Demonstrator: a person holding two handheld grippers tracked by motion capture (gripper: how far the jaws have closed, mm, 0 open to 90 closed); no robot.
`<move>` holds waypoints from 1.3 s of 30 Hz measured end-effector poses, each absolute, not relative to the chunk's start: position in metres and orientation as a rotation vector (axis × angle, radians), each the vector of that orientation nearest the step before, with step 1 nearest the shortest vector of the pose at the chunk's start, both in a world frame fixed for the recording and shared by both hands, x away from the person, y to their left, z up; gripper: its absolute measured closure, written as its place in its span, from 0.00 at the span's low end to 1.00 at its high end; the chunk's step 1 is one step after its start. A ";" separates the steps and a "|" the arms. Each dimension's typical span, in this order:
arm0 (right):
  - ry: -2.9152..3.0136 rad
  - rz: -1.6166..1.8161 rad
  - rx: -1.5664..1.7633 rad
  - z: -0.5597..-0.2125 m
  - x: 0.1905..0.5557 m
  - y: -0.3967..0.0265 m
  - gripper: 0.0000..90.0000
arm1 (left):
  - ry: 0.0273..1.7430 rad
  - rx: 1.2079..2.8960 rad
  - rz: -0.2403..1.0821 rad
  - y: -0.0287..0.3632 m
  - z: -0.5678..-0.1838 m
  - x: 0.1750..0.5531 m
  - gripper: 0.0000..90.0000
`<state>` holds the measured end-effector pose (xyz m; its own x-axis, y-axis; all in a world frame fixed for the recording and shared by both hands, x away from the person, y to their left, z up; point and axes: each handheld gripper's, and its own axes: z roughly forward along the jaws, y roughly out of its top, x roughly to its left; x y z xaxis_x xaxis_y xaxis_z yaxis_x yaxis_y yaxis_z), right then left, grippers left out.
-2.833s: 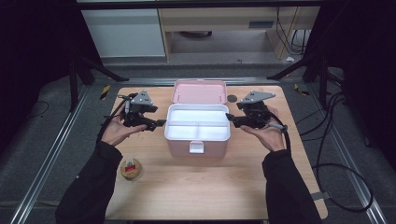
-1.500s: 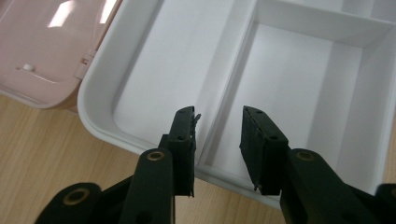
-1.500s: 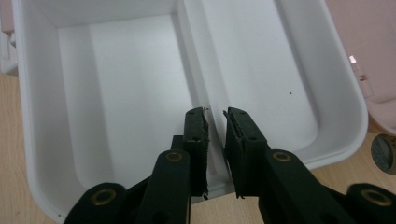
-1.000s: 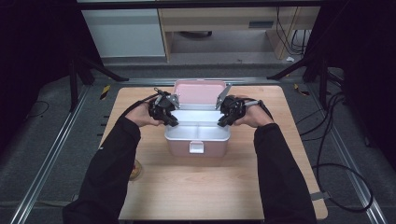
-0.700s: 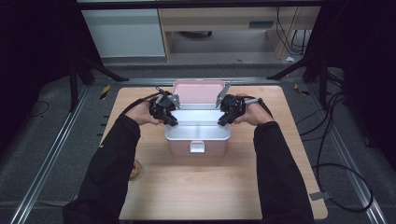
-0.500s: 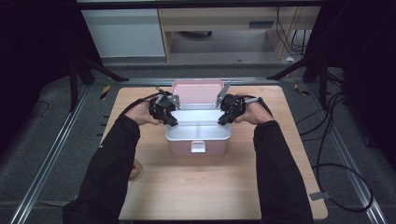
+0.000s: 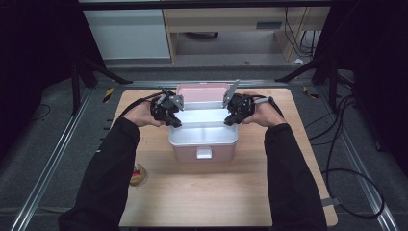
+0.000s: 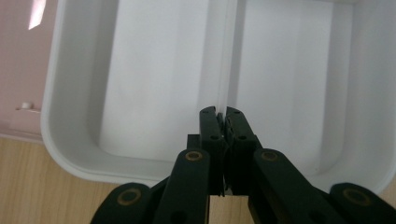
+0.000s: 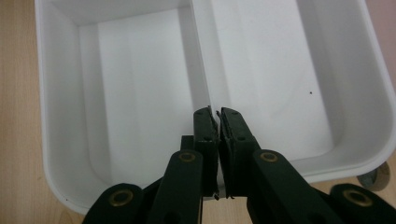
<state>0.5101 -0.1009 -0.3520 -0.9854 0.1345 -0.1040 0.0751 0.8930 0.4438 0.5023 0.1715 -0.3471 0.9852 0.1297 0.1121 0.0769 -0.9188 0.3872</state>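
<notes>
A pink box (image 7: 185,152) with a white latch stands at mid-table, its pink lid (image 7: 202,91) open at the back. In it sits a white tray (image 7: 202,137) with two compartments split by a thin divider (image 8: 223,56). My left gripper (image 7: 174,120) is at the tray's left end. In the left gripper view this gripper (image 8: 222,112) is shut on the divider. At the tray's right end my right gripper (image 7: 230,120) holds the same wall. In the right gripper view it (image 9: 214,112) is shut on the divider (image 9: 198,51). Both compartments look empty.
The wooden table (image 7: 216,192) carries a small round red-brown object (image 7: 137,174) at its front left. A small grey round thing (image 9: 376,177) lies beside the tray's corner in the right gripper view. Black cables (image 7: 346,159) hang off the table's right side.
Both grippers have come in from the sides of the box to the tray's ends and shut on the divider. Over the last second they have barely moved.
</notes>
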 end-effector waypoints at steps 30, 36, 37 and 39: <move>2.919 0.637 -0.038 -0.315 0.390 -0.092 0.99 | 0.066 2.768 0.206 0.174 -0.307 0.380 0.98; 2.927 0.621 -0.045 -0.329 0.361 -0.090 0.99 | 0.033 2.781 0.215 0.173 -0.319 0.348 0.99; 2.933 0.623 -0.047 -0.331 0.358 -0.090 0.99 | 0.037 2.786 0.200 0.173 -0.321 0.343 0.99; 2.942 0.630 -0.046 -0.337 0.350 -0.090 0.99 | 0.044 2.788 0.186 0.173 -0.326 0.336 0.99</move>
